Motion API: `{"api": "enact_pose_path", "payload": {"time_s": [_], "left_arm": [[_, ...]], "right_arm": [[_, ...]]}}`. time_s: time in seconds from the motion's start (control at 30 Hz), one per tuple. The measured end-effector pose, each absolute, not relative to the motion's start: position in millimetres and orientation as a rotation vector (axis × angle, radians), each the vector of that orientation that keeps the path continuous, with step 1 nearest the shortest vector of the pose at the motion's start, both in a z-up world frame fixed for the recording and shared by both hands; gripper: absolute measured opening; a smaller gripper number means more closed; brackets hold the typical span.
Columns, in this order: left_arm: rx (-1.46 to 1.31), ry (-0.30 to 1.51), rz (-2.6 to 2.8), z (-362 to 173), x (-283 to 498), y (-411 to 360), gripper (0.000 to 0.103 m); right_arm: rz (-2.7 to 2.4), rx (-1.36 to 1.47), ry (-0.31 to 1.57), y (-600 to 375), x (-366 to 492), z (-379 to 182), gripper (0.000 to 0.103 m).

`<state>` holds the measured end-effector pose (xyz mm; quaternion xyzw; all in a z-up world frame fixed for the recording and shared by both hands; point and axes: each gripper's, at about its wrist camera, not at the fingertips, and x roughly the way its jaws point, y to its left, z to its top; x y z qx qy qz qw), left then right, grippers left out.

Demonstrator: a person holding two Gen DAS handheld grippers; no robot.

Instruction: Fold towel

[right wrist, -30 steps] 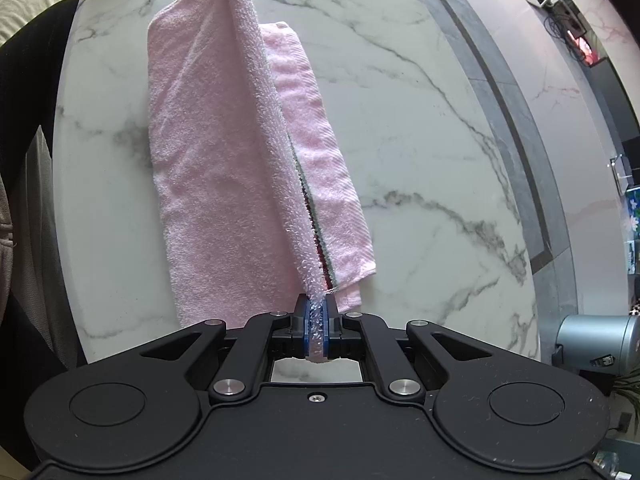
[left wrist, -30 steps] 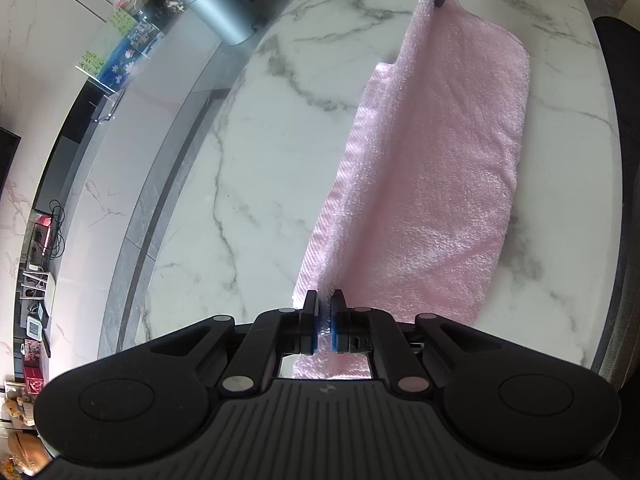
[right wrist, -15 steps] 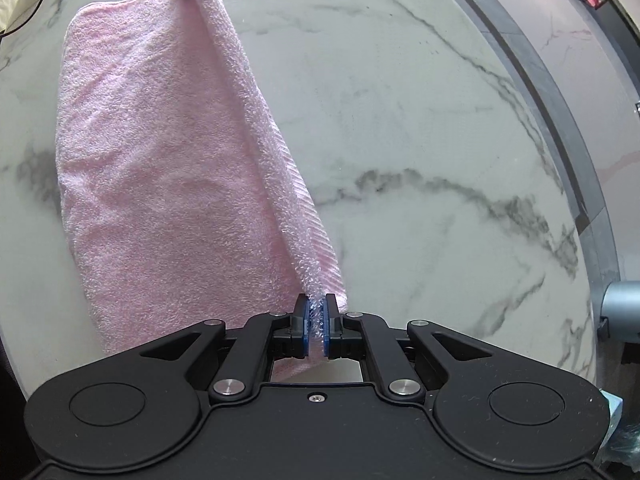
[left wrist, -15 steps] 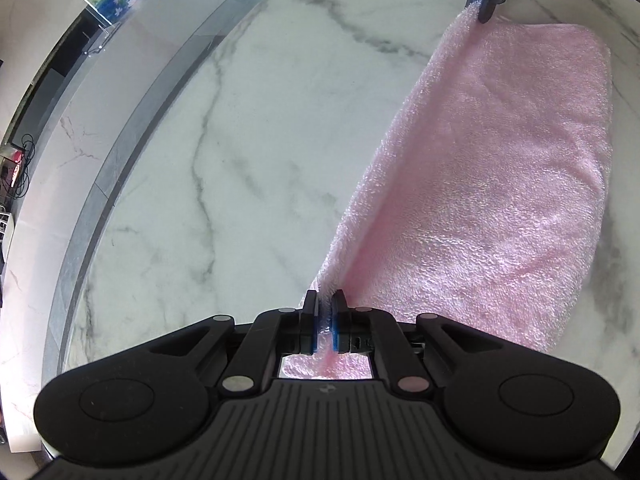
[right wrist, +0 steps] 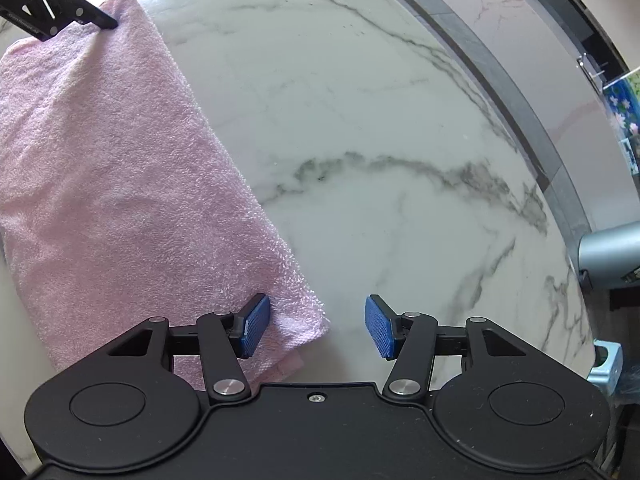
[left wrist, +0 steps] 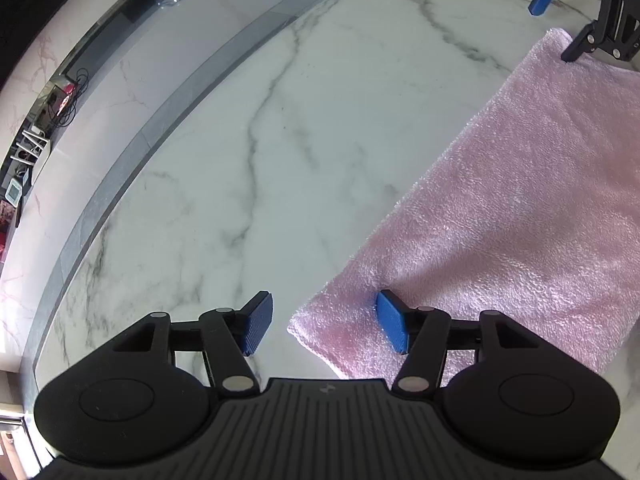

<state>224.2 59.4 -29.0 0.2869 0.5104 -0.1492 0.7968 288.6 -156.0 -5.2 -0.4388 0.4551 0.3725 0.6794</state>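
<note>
The towel [left wrist: 516, 216] lies flat on the marble table [left wrist: 280, 140], a folded pink slab running from 5 o'clock up to 1 o'clock in the left view, from 7 up to 11 in the right [right wrist: 116, 168]. Soft, light terry by the look of it: it should drape and sag, so the corners are the place to take hold, both layers pinched together.

Left gripper [left wrist: 325, 326] is spread wide, holding nothing; its right pad hangs over the towel's near corner, touching or not I can't tell. Right gripper [right wrist: 316, 330] is spread wide too and empty, its left pad at the opposite corner's edge. A grey canister [right wrist: 612, 256] stands well apart at 3 o'clock.
</note>
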Motion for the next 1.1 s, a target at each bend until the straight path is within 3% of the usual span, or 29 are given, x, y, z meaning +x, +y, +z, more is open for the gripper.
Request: {"api": "enact_pose_path", "payload": {"time_s": [0.33,0.63,0.87,1.03,1.1], "left_arm": [[0.521,1.011,-0.173,20.8,186.8,65.1,0.057],[0.195,0.856,-0.074,57.3,116.6,59.1,0.071],[0.076,0.818,-0.006,34.3,68.9,41.2,0.072],[0.043,0.839,-0.005,3.9,47.5,25.2,0.077],[0.037,0.855,-0.001,-7.1,41.9,20.4,0.078]], "right_arm": [[0.701,-0.788,0.946,-184.9,241.2,44.3,0.059],[0.597,-0.369,0.840,-194.2,170.2,76.4,0.069],[0.529,-0.222,0.766,-197.9,102.9,49.0,0.071],[0.506,-0.169,0.786,-193.5,76.6,18.9,0.088],[0.494,-0.153,0.796,-190.9,70.1,8.9,0.089]]}}
